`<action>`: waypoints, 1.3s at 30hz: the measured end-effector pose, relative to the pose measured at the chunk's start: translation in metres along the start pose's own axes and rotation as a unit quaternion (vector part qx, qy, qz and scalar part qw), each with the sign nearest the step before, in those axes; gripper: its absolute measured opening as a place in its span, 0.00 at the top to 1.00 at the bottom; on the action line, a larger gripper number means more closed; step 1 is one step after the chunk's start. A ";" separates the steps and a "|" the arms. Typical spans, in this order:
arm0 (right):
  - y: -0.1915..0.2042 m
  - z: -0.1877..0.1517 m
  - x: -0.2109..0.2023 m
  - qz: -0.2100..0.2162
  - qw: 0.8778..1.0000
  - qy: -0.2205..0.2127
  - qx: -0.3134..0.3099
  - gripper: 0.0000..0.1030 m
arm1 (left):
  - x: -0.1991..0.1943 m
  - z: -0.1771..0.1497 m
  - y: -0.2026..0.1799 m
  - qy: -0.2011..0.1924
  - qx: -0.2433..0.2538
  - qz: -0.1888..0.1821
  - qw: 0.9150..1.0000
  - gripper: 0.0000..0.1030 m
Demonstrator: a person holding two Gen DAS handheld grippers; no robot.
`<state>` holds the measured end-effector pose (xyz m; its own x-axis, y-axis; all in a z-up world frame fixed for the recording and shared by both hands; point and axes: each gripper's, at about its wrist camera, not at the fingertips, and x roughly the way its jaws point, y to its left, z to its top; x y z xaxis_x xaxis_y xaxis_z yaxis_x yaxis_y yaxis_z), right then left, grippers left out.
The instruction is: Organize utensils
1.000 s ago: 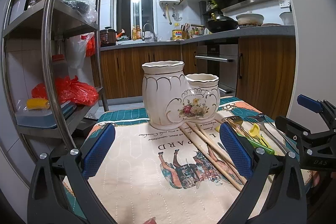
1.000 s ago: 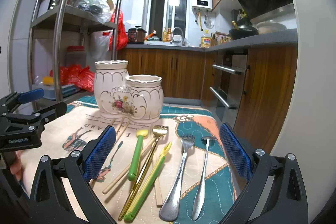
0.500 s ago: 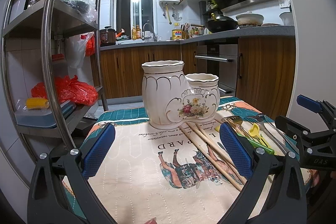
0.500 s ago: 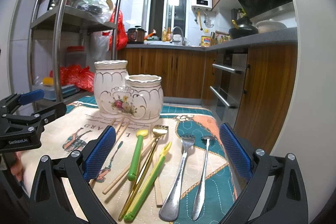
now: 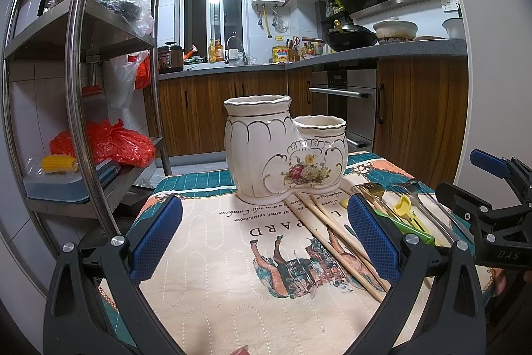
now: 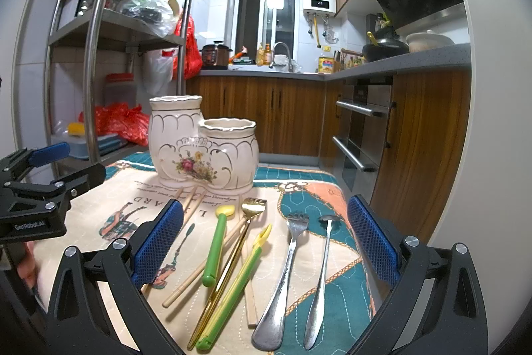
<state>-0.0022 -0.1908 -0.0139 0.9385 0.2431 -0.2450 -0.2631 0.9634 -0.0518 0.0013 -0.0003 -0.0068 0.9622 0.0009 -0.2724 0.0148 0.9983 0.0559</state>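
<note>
A cream two-pot ceramic utensil holder (image 5: 282, 152) (image 6: 202, 143) with a flower motif stands at the far side of the printed cloth. In front of it lie wooden chopsticks (image 5: 335, 233) (image 6: 199, 268), a green-handled yellow spoon (image 6: 214, 247), a gold fork (image 6: 232, 268), a green and yellow fork (image 6: 237, 281), a steel fork (image 6: 282, 285) and a steel spoon (image 6: 321, 278). My left gripper (image 5: 264, 237) hovers open over bare cloth left of the utensils. My right gripper (image 6: 266, 242) hovers open above the utensils' handles. Neither holds anything.
The printed cloth (image 5: 232, 271) covers a small table. A steel shelf rack (image 5: 79, 82) with bags and boxes stands close on the left. Wooden kitchen cabinets (image 6: 422, 135) and an oven lie beyond the table's right and far edges.
</note>
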 end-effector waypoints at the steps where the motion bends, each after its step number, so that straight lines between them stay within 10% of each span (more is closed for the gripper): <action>1: 0.000 0.000 0.000 0.000 1.000 0.000 0.000 0.05 | 0.000 -0.001 0.000 0.000 0.000 0.000 1.000 0.05; 30: -0.002 -0.002 0.002 0.002 1.000 0.009 0.012 0.05 | 0.007 -0.002 -0.002 0.011 0.003 -0.017 1.000 0.05; 39: -0.012 0.002 0.005 0.022 0.998 0.024 0.048 0.05 | 0.032 0.006 0.001 0.095 -0.008 -0.021 0.995 0.05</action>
<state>0.0063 -0.2009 -0.0130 0.9145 0.2814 -0.2907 -0.2786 0.9590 0.0517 0.0332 0.0000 -0.0099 0.8916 -0.0322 -0.4517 0.0489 0.9985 0.0254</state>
